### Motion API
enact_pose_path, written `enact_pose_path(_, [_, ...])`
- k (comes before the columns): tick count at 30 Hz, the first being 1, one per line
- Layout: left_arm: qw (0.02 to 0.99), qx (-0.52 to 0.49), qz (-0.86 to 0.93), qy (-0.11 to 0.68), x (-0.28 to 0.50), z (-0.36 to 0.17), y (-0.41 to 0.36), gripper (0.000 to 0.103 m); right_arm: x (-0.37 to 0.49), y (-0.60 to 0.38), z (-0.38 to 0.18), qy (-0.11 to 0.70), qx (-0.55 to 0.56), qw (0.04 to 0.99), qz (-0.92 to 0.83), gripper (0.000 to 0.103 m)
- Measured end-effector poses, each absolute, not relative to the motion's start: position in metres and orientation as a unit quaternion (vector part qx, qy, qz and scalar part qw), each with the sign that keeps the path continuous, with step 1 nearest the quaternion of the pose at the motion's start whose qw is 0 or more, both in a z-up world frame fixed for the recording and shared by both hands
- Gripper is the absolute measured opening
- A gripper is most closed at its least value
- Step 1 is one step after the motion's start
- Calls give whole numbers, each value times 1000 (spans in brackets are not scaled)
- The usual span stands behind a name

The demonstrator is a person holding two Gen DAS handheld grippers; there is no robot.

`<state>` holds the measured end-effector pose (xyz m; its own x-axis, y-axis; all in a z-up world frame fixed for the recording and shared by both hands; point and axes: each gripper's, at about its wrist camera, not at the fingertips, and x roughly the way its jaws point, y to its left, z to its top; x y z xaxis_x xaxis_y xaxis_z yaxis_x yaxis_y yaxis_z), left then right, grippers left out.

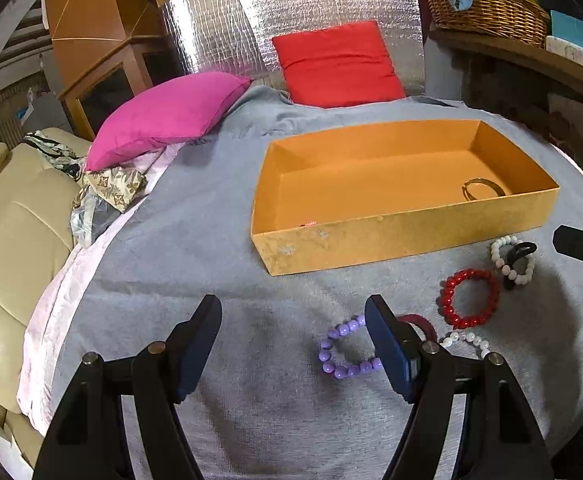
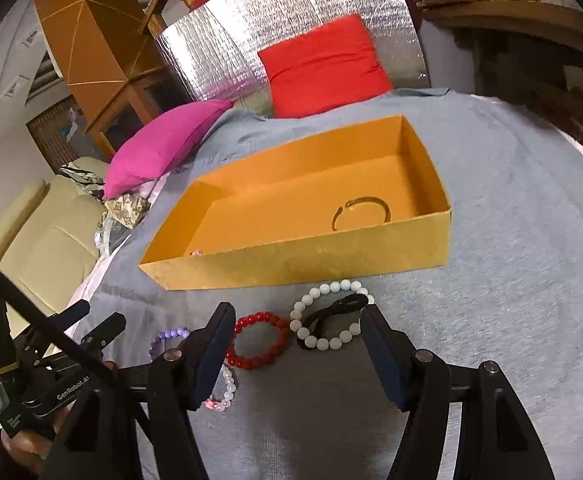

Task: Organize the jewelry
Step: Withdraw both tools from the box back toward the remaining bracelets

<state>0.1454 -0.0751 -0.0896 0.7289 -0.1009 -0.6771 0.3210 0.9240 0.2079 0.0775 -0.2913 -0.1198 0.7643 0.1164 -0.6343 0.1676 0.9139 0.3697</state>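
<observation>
The left gripper (image 1: pixel 293 344) is hovering low over the grey cloth (image 1: pixel 231 264) covering the table, its jaws spread wide and holding nothing. A purple beaded bracelet (image 1: pixel 341 350) is lying just inside its right finger, partly hidden behind it. The right gripper (image 2: pixel 297 344) is hanging beside it, its jaws likewise parted wide and empty.

Between the right gripper's fingers, a red beaded bracelet (image 2: pixel 257 340) is lying flat on the cloth, and next to it a white beaded bracelet (image 2: pixel 329 314) is resting with a black looped band (image 2: pixel 333 312) lying across it. A smaller bracelet of pale translucent beads (image 2: pixel 223 394) is sitting nearer the camera, behind the left finger; its colour is hard to judge, possibly pinkish. A dark red ring-shaped piece (image 1: pixel 417 322) is peeking out behind the left gripper's right finger.

Just beyond the bracelets, an open shallow orange cardboard box (image 2: pixel 303 264) is standing on the cloth. Inside it, towards its right end, a thin gold open bangle (image 2: pixel 361 212) is lying on the floor of the box. A small reddish item (image 2: pixel 196 253) is showing at the near left corner, mostly hidden by the wall.

A magenta cushion (image 1: pixel 167 116) and a red cushion (image 1: pixel 337 64) are resting past the box.
</observation>
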Motion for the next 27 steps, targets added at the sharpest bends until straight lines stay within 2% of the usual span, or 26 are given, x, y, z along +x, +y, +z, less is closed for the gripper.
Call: enact_pose_path(27, [899, 172, -112, 386, 157, -108, -67, 75, 84, -315, -139, 379, 249, 891, -14, 69])
